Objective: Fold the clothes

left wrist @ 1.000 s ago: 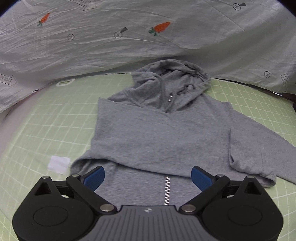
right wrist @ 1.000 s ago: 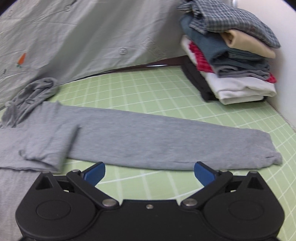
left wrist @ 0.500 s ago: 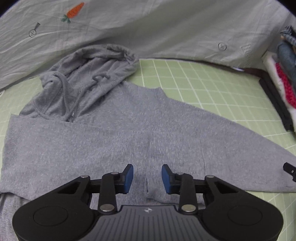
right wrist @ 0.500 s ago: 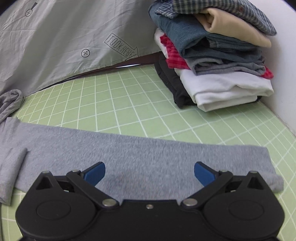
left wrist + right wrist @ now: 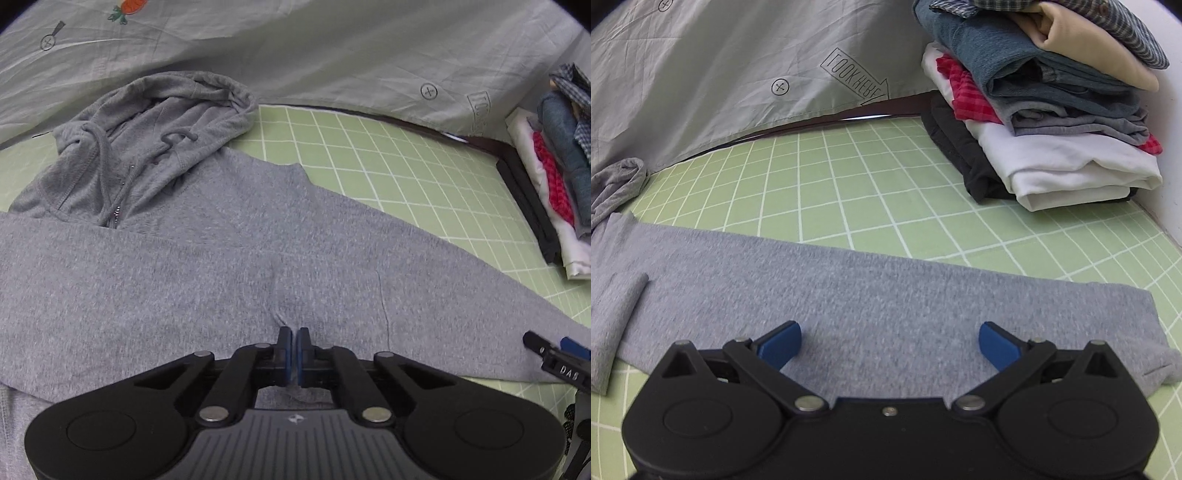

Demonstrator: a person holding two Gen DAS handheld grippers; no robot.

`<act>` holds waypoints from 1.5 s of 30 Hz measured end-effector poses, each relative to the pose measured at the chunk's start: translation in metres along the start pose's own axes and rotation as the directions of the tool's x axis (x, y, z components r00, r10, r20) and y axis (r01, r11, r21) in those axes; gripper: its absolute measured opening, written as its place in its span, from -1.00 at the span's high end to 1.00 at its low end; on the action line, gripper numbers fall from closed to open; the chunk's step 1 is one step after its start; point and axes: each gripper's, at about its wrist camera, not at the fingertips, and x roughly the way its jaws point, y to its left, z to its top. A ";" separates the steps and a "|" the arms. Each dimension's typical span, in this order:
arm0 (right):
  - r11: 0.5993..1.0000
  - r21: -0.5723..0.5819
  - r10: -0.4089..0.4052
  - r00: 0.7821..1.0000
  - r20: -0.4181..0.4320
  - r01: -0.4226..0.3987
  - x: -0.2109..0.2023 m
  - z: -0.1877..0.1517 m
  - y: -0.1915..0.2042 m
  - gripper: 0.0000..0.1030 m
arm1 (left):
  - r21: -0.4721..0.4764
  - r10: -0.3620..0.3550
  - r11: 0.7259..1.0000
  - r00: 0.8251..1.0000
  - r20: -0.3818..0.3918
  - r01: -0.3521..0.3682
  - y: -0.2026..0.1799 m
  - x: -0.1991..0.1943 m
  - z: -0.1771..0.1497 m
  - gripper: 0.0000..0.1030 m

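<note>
A grey zip hoodie point(image 5: 155, 258) lies spread on a green grid-lined surface point(image 5: 388, 173). Its hood is bunched at far left against a pale grey backdrop sheet point(image 5: 295, 48), with drawcords trailing down beside the zipper. The sheet carries a printed carrot, small circled crosses, and, in the right wrist view, an arrow-shaped label that seems to read "LOOK HERE", printed upside down.

The left gripper point(image 5: 294, 347) is clenched on the hoodie's body near its front edge, with a small pucker of grey cloth pinched between the blue pads point(image 5: 303, 343).

To the right, one sleeve point(image 5: 886, 295) stretches flat across the surface, its cuff ending near the surface's right side. The right gripper point(image 5: 890, 341) hovers over the sleeve's near edge with its blue pads spread wide and nothing between them. In the left wrist view its edge shows white letters, possibly "DAS".

Beyond the sleeve is a broad bare stretch of green grid. At far right, against a white wall, sits a stack of folded clothes point(image 5: 1052, 110): black, white, red check, blue denim, cream and plaid.
</note>
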 end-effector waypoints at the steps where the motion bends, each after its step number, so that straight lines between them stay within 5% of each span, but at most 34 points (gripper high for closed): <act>1: 1.000 -0.004 -0.003 1.000 -0.003 0.003 -0.003 -0.001 0.001 -1.00 | -0.011 -0.005 1.000 1.000 0.011 0.005 0.002 -0.004 0.000 0.96; 11: 0.999 -0.036 -0.024 0.997 0.069 0.027 -0.054 -0.008 0.024 -1.00 | 0.040 0.024 0.999 0.989 0.146 -0.031 0.031 -0.060 0.000 0.96; 23: 0.999 0.009 -0.034 0.997 0.065 0.033 -0.071 -0.029 0.095 -1.00 | -0.051 0.144 0.990 0.957 0.252 -0.135 0.158 -0.115 0.004 0.96; 26: 0.999 0.003 -0.042 0.997 0.071 0.042 -0.068 -0.027 0.115 -1.00 | -0.087 0.179 0.983 0.952 0.248 -0.162 0.194 -0.116 0.002 0.95; 31: 0.996 -0.069 -0.049 0.998 0.034 0.051 -0.069 -0.030 0.143 -1.00 | -0.157 0.269 0.956 0.955 0.122 -0.249 0.237 -0.086 -0.012 0.91; 34: 0.992 -0.119 -0.045 0.999 0.013 0.046 -0.068 -0.032 0.151 -1.00 | -0.213 0.266 0.945 0.962 0.056 -0.249 0.252 -0.071 -0.026 0.76; 37: 0.989 -0.146 -0.040 0.999 -0.003 0.039 -0.064 -0.029 0.155 -1.00 | -0.291 0.256 0.930 0.964 0.071 -0.225 0.259 -0.072 -0.037 0.72; 45: 0.971 -0.237 0.038 0.999 0.010 -0.034 -0.060 -0.021 0.164 -1.00 | -0.316 0.319 0.910 0.940 0.118 -0.268 0.238 -0.098 -0.042 0.09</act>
